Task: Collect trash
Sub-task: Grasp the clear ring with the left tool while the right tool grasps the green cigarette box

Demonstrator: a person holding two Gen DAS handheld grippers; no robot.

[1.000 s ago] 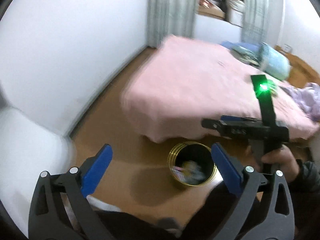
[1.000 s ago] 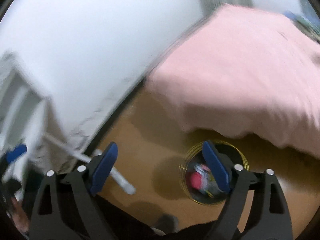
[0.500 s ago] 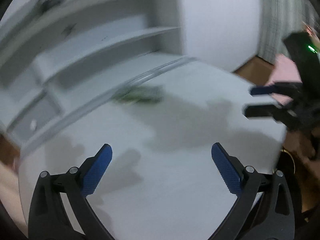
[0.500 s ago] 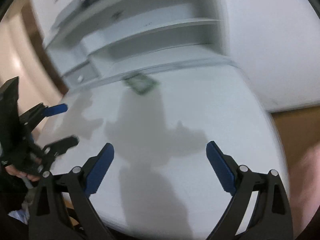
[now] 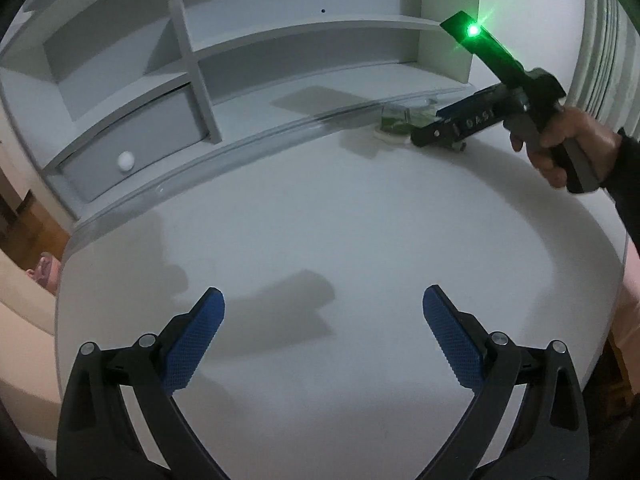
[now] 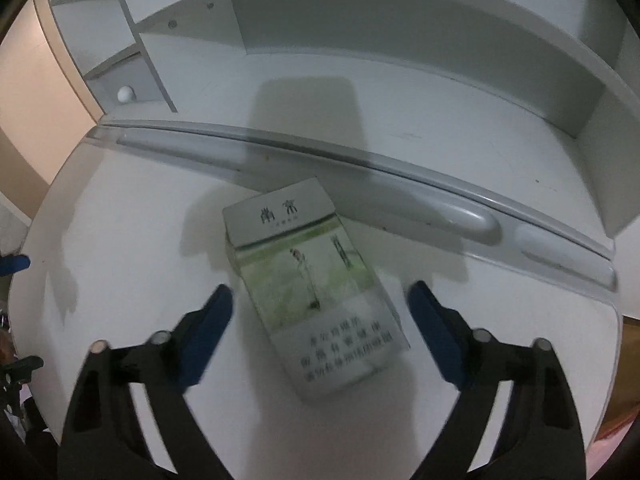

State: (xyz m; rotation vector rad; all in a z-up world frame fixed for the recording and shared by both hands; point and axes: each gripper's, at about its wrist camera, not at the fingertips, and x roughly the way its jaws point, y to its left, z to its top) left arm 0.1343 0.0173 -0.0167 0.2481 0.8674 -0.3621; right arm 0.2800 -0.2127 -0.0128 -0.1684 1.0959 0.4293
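Observation:
A green and white cigarette pack (image 6: 316, 284) lies flat on the white desk (image 6: 120, 240). My right gripper (image 6: 320, 312) is open, its blue pads on either side of the pack, not touching it. In the left wrist view the pack (image 5: 400, 124) lies far off by the desk's back rail, with the right gripper (image 5: 436, 130) reaching over it. My left gripper (image 5: 323, 320) is open and empty over the bare desk, well short of the pack.
A white shelf unit (image 5: 280, 36) with a small drawer (image 5: 132, 148) and round knob stands behind a clear raised rail (image 6: 360, 164). The desk's rounded front edge (image 5: 612, 280) drops to the floor at right.
Both grippers swung from the floor bin by the pink bed up to the white desk. The right gripper then closed in on the cigarette pack; the left stayed back.

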